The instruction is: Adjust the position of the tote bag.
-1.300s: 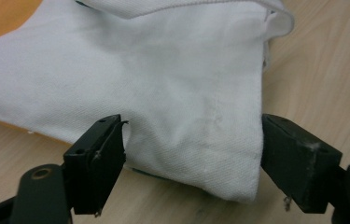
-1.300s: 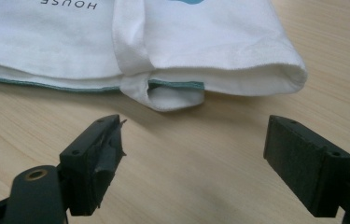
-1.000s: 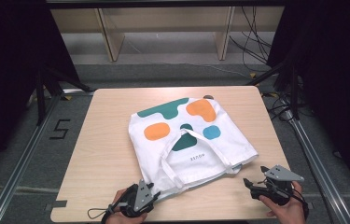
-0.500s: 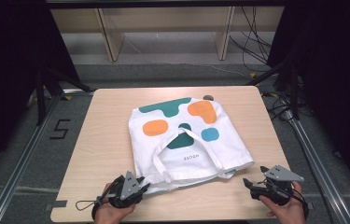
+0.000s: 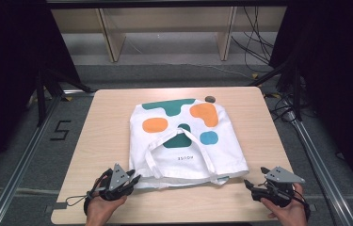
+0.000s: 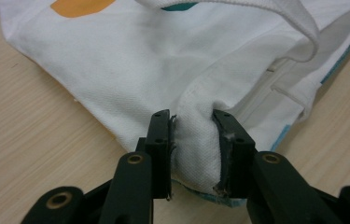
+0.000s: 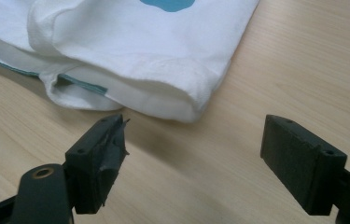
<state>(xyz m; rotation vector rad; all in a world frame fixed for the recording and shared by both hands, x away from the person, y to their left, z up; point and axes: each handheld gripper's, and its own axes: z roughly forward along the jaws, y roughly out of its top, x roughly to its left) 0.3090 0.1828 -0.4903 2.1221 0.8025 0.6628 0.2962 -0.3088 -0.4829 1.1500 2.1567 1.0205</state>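
Note:
A white tote bag (image 5: 183,141) printed with orange, teal and blue shapes lies flat on the wooden table (image 5: 103,136), its handles folded over the middle. My left gripper (image 5: 134,180) is at the bag's near left corner and is shut on a fold of the white cloth (image 6: 196,135). My right gripper (image 5: 249,185) rests on the table just short of the near right corner. It is open with nothing between its jaws, and the bag's folded edge (image 7: 163,100) lies a little beyond the fingertips.
A small dark round object (image 5: 208,99) sits at the table's far edge behind the bag. Wooden shelving (image 5: 164,28) stands beyond the table, with cables (image 5: 254,42) on the floor. Metal rails run along both sides, and a "5" mark (image 5: 60,130) is on the left floor.
My left gripper has moved left with the bag's corner in it, and the bag's near left side has been drawn out straighter. The right gripper has stayed put.

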